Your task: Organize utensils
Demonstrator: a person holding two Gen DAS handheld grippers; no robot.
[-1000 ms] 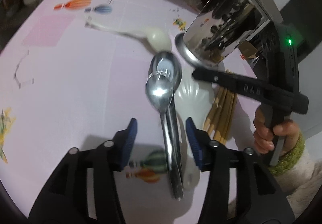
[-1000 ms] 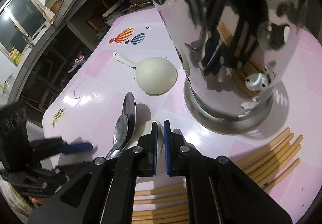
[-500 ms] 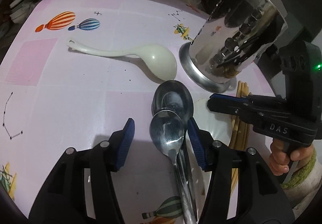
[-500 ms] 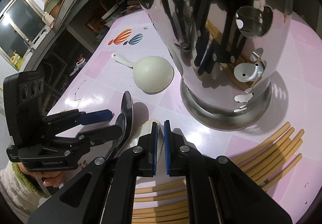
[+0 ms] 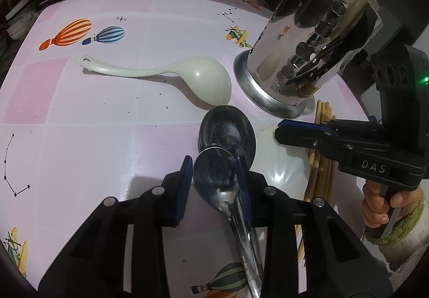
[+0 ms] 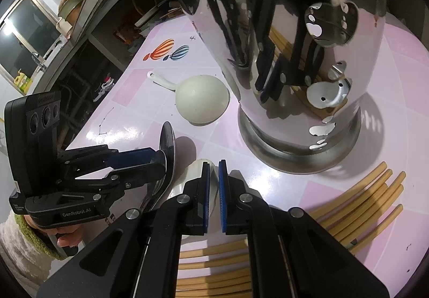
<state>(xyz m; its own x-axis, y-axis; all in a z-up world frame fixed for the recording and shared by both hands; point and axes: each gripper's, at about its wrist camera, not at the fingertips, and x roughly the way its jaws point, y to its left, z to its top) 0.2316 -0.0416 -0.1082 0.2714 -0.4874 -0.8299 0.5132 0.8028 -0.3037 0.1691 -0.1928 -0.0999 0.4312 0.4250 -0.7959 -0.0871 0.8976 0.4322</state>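
Observation:
Two steel spoons lie stacked on the pink table. My left gripper (image 5: 214, 166) is shut on the bowl of the upper steel spoon (image 5: 213, 172); the lower steel spoon (image 5: 228, 134) lies beneath it. In the right wrist view the left gripper (image 6: 158, 157) grips the spoons (image 6: 167, 142) edge-on. My right gripper (image 6: 213, 172) is nearly shut and empty, above a white ladle (image 6: 198, 172), which also shows in the left wrist view (image 5: 281, 164). A perforated steel utensil holder (image 5: 311, 51) stands behind (image 6: 295, 56).
A second white ladle (image 5: 206, 81) lies bowl-down on the table (image 6: 202, 99). Several bamboo chopsticks (image 6: 362, 207) lie spread to the right and front (image 5: 321, 164). Shelves with clutter border the table's far edge.
My left gripper moved forward over the spoons and closed on the upper spoon's bowl. The right gripper stayed nearly still.

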